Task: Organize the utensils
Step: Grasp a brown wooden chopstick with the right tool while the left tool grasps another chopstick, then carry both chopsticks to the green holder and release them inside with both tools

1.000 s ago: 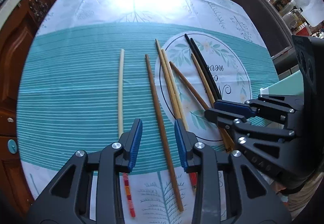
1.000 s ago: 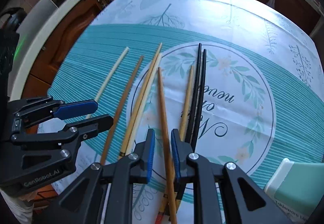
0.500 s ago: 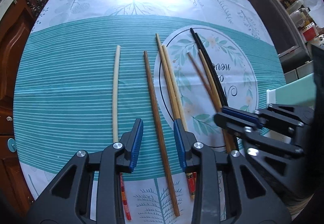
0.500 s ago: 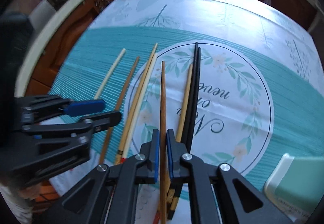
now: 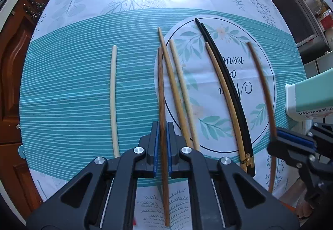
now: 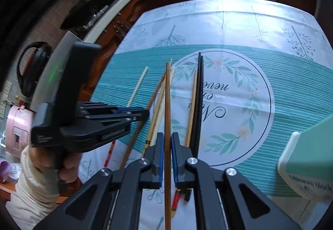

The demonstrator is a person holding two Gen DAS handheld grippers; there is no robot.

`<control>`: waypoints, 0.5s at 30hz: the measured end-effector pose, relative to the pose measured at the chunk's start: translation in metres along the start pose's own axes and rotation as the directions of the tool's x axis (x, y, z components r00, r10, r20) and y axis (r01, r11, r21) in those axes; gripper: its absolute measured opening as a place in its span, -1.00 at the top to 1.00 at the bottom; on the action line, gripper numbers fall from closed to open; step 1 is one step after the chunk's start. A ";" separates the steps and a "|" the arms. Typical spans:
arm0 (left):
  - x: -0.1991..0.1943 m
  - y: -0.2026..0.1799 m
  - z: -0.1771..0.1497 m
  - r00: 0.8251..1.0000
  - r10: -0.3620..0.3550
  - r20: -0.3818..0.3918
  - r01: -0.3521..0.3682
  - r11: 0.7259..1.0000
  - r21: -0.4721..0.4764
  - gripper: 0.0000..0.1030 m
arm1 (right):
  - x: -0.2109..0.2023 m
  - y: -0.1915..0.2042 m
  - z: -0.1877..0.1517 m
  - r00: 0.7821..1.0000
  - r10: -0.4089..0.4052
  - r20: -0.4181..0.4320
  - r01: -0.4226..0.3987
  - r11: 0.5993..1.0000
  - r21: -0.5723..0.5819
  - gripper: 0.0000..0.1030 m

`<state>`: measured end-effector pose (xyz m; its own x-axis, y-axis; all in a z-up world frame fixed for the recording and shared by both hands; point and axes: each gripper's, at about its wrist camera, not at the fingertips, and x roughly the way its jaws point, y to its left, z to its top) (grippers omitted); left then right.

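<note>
1 brown chopstick [image 5: 162,105] is pinched lengthwise by left gripper [image 5: 162,153]; its mate [image 6: 167,126] by right gripper [image 6: 167,159], lifted near holder [image 6: 308,167] at tablecloth's right edge.

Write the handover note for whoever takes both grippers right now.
Left gripper: shut on the dark brown chopstick.
Right gripper: shut on its matching brown chopstick, lifted off the tablecloth.
On the cloth: cream chopstick, two tan ones, black pair with another tan one alongside.
Green box at right.
Nothing sorted yet; all pairing remains.
</note>
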<state>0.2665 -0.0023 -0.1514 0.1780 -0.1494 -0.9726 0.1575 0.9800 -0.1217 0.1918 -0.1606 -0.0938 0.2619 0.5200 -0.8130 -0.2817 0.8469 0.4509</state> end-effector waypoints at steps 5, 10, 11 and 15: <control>-0.032 -0.006 -0.013 0.986 -0.042 0.161 0.043 0.999 -0.001 0.93 | -0.034 0.010 -0.016 0.991 0.019 0.136 -0.013 0.999 -0.047 0.87; -0.087 -0.026 -0.028 0.935 -0.071 0.346 0.059 0.997 0.047 0.93 | -0.082 0.017 -0.035 0.945 0.034 0.324 -0.002 0.995 -0.100 0.87; -0.097 -0.032 -0.031 0.922 -0.083 0.379 0.066 0.996 0.058 0.93 | -0.092 0.017 -0.037 0.932 0.040 0.360 -0.002 0.994 -0.106 0.87; -0.149 -0.053 -0.034 0.846 -0.138 0.515 0.094 0.989 0.111 0.93 | -0.147 0.020 -0.050 0.823 0.024 0.567 0.055 0.991 -0.123 0.87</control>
<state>0.1989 -0.0273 -0.0069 0.6288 -0.3290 -0.7045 0.2799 0.9411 -0.1897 0.1021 -0.2255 0.0161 0.7322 0.5116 -0.4496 -0.3779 0.8544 0.3568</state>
